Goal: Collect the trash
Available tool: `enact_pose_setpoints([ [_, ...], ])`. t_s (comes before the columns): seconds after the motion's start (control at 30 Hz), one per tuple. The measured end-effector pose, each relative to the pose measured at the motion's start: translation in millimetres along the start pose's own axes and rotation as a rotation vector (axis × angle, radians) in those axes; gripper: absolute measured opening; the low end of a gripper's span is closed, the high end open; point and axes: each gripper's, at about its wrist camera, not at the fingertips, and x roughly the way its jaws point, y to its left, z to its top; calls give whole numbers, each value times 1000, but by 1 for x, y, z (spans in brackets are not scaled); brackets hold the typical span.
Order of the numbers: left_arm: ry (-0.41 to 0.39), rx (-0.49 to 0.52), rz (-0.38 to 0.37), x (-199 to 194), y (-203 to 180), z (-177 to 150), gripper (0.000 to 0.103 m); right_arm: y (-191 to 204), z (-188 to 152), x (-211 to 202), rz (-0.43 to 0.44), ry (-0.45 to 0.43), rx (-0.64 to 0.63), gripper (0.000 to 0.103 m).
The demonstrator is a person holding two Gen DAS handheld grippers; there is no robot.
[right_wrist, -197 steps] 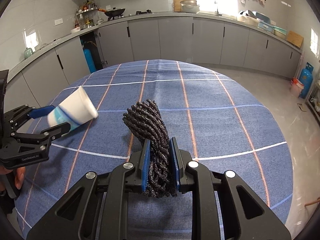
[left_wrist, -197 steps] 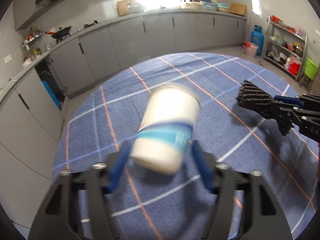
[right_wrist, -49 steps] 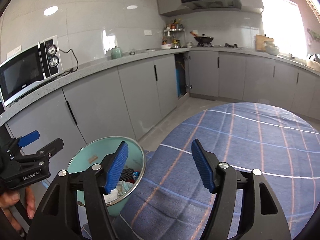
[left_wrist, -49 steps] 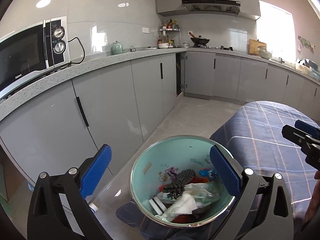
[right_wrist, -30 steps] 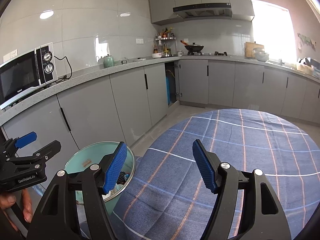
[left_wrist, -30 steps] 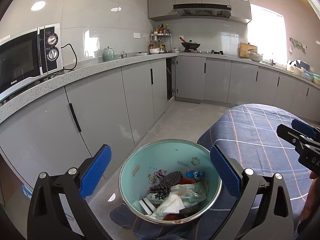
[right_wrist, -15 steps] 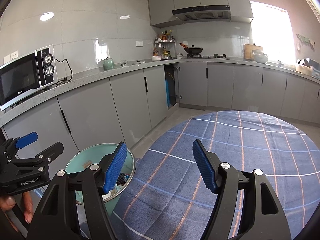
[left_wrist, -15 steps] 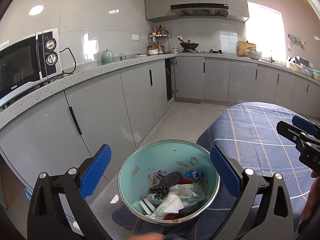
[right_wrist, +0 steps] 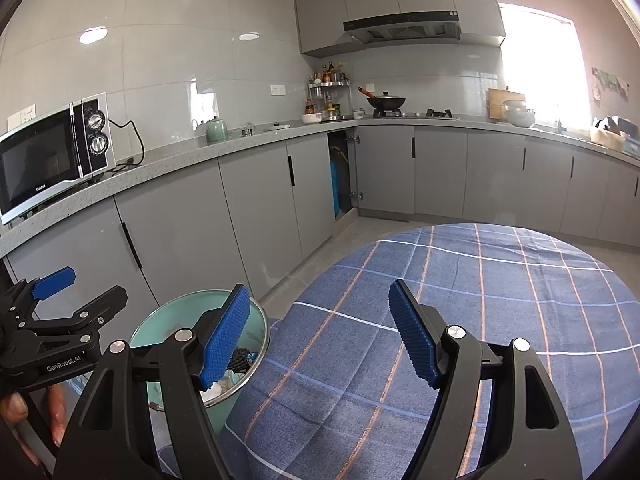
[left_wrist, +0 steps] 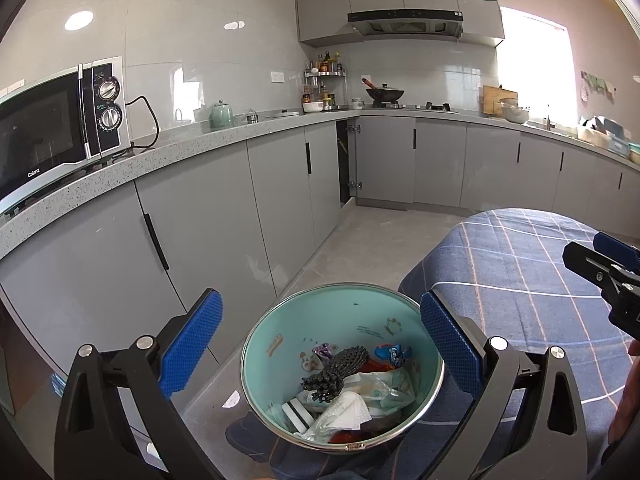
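A mint-green trash bin (left_wrist: 280, 336) with a metal rim stands on the floor beside the table. Inside lie a black woven scrap (left_wrist: 338, 368), white paper (left_wrist: 344, 410), a paper cup (left_wrist: 294, 408) and wrappers. My left gripper (left_wrist: 320, 340) is open and empty, its fingers straddling the bin from above. My right gripper (right_wrist: 320, 332) is open and empty over the table's left edge, with the bin (right_wrist: 176, 316) just left of it. The left gripper (right_wrist: 60, 304) shows at the far left of the right wrist view.
The round table (right_wrist: 500, 300) has a blue plaid cloth. Grey cabinets (left_wrist: 208, 220) run along the wall under a speckled counter with a microwave (left_wrist: 52, 132). One cabinet door (right_wrist: 340, 176) stands ajar. Grey floor (left_wrist: 372, 240) lies between cabinets and table.
Almost nothing has moved in the last second. Both grippers stay open and empty. The right gripper has lifted very slightly.
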Motion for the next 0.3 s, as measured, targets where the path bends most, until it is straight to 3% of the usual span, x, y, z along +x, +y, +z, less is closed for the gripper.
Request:
enact_pose_setpoints([
  [0.3,24,4,-25,3,-2,-2,97,-10,-1,0,-17,20,2,74],
])
